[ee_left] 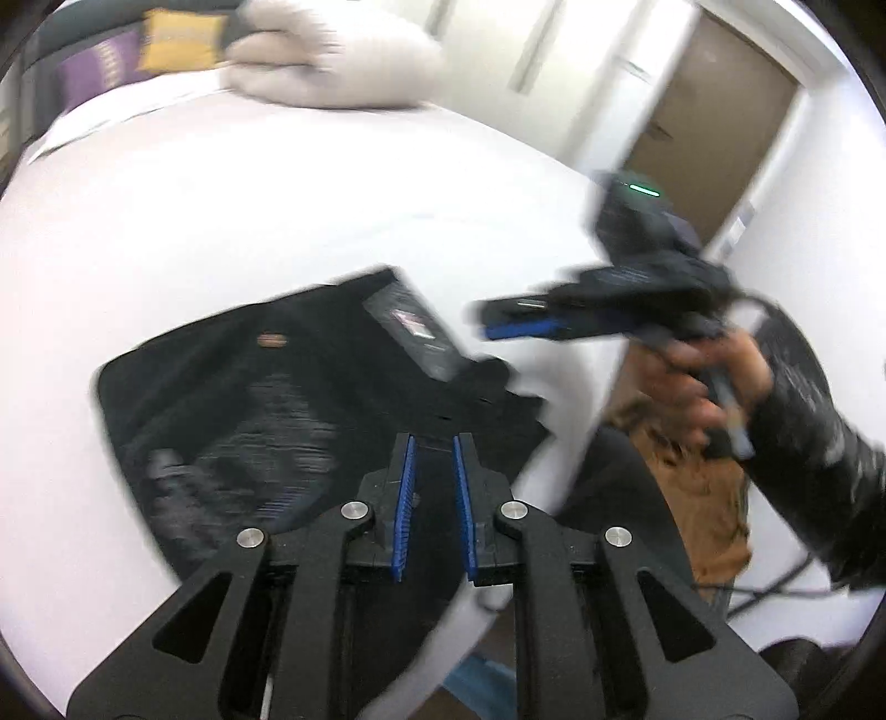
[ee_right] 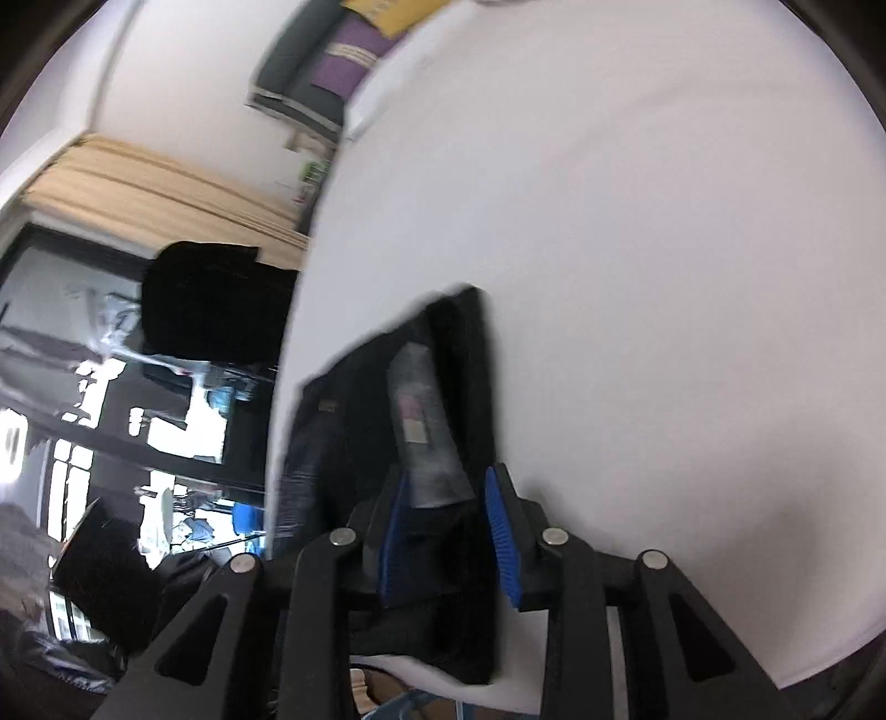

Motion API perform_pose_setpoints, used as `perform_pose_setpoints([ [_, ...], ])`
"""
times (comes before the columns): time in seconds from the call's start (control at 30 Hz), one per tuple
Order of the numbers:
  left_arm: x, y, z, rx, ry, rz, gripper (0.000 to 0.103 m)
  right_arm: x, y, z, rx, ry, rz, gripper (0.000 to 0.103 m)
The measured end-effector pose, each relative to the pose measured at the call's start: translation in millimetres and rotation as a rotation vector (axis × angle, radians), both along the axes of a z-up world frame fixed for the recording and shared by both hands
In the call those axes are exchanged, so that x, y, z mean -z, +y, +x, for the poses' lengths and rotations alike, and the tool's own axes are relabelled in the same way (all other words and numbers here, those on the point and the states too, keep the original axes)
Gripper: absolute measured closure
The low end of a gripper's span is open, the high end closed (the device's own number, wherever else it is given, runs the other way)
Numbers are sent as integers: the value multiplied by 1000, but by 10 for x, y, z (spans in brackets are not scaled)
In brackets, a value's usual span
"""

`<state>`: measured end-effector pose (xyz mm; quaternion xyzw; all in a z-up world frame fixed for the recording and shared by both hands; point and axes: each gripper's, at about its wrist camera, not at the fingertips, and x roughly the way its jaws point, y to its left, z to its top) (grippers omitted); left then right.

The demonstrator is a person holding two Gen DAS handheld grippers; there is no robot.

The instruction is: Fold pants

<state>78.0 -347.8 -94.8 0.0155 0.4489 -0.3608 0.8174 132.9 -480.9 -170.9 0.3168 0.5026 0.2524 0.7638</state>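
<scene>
Pants lie folded on the bed — both my claws, left gripper and right gripper, slightly parted, hold nothing — so I lift clear without snagging cloth.

We're in a bedroom at home, plainly: a wide bed under a white sheet fills the view, a rolled pale duvet and purple and yellow cushions sit at its head, with a brown door and beige curtains around it.
</scene>
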Motion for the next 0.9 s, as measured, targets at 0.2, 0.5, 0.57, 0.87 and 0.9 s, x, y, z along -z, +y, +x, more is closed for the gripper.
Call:
perform_pose_setpoints([
  [0.2,405,473,841,-216,99,-3,90,107,471,18,-125,18,-35,76],
  [0.5,694,433,376,-166,49,132,90,383,367,-214,-53,18,-91,103],
  [0.57,659,402,222,-153,30,175,90,370,364,-287,-48,6,-96,103],
  [0.87,548,385,104,-169,41,247,90,320,333,-584,-18,-29,-85,103],
  [0.9,548,381,110,-170,38,252,90,316,344,-571,-12,-25,-82,103],
])
